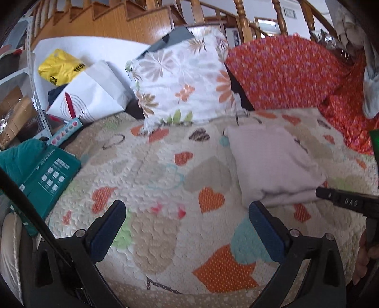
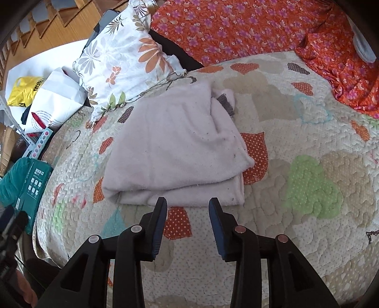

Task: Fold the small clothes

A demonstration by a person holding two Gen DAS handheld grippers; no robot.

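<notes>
A pale pink fleece garment (image 2: pixel 175 147) lies folded into a thick rectangle on the heart-patterned quilt (image 2: pixel 296 147). It also shows in the left wrist view (image 1: pixel 274 161), to the right. My right gripper (image 2: pixel 188 203) is open and empty, its fingertips just short of the garment's near edge. My left gripper (image 1: pixel 187 208) is wide open and empty over bare quilt (image 1: pixel 165 180), left of the garment. The right gripper's black finger (image 1: pixel 343 201) shows at the right edge of the left wrist view, next to the garment's near corner.
A floral pillow (image 2: pixel 125 56) and an orange flowered cloth (image 2: pixel 236 28) lie behind the garment. A teal box (image 1: pixel 47 177), a white bag (image 1: pixel 87 94) and a yellow bag (image 1: pixel 59 67) sit left of the bed. A wooden staircase (image 1: pixel 118 19) rises behind.
</notes>
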